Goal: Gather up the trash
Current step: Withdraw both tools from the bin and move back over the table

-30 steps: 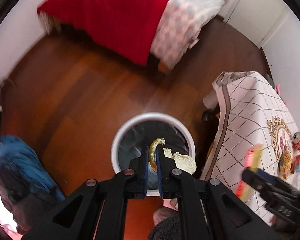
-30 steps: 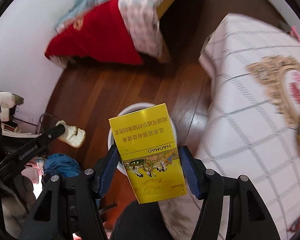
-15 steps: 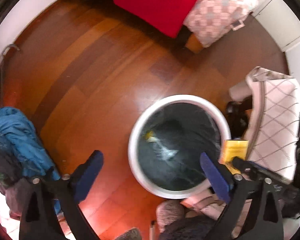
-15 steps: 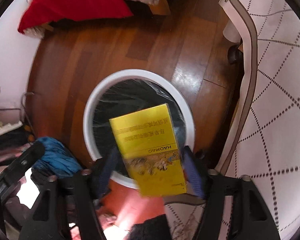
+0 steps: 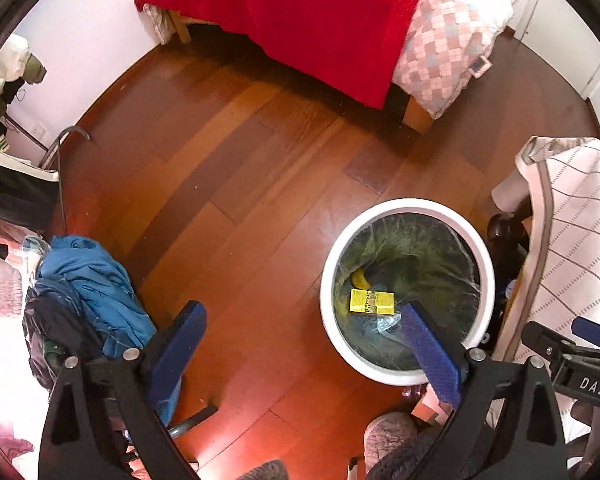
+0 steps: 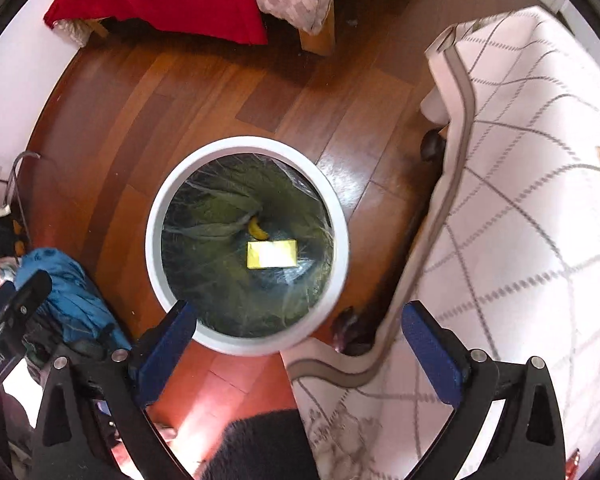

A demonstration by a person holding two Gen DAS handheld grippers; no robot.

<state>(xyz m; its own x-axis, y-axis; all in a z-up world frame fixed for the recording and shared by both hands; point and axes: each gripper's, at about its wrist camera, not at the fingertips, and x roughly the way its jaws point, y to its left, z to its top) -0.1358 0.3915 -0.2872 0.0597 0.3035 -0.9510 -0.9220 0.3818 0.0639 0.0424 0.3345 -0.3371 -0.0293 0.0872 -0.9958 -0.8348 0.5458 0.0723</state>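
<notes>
A: Where is the trash relative to the claws?

B: The yellow box lies flat at the bottom of the white bin, on the dark liner, with a banana peel just beside it. In the right wrist view the bin sits straight ahead of the right gripper, the box well beyond the fingertips. One blue pad overlaps the bin's near rim in the picture; the other stands over the checked tablecloth

A: And the left one?

B: The left gripper hangs over the wooden floor, with the bin off to its right side. Its right pad overlaps the bin's near edge in the view, and the same box and peel show inside

A: How do the claws stand?

B: The left is spread wide with nothing between its pads. The right's jaws are opening, about as wide as the left's, and nothing is between them either. Neither visibly touches the bin or the trash

A: Anything else nearby?

B: A blue garment heaped on the floor beside the left gripper, and a red blanket over the bed further off
</notes>
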